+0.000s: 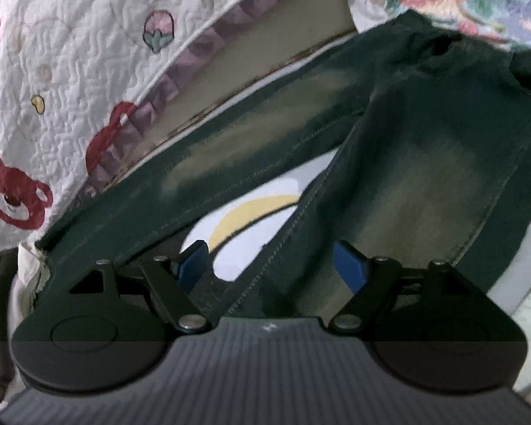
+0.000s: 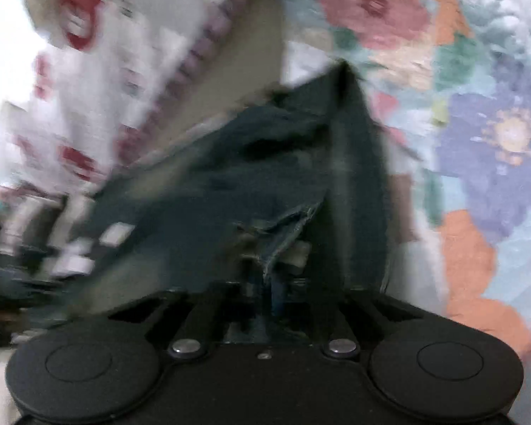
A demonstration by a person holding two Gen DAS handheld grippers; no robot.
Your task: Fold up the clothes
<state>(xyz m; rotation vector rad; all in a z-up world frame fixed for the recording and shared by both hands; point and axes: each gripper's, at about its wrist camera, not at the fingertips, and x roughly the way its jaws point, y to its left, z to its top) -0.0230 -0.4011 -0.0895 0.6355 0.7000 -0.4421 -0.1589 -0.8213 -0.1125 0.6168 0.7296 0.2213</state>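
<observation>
Dark green jeans with faded yellowish patches (image 1: pixel 424 148) lie spread on the bed, two legs running toward the left wrist view's bottom. My left gripper (image 1: pixel 270 265) is open, its blue pads (image 1: pixel 350 269) on either side of the inner seam of the right leg, low over the cloth. In the blurred right wrist view, my right gripper (image 2: pixel 272 283) is shut on a bunched edge of the jeans (image 2: pixel 251 177), which rise in a peak ahead of it.
A white quilt with red bears and a purple ruffle (image 1: pixel 88 71) lies at the left. A floral blanket (image 2: pixel 478 124) lies at the right. A white sheet with a yellow arc (image 1: pixel 251 219) shows between the legs.
</observation>
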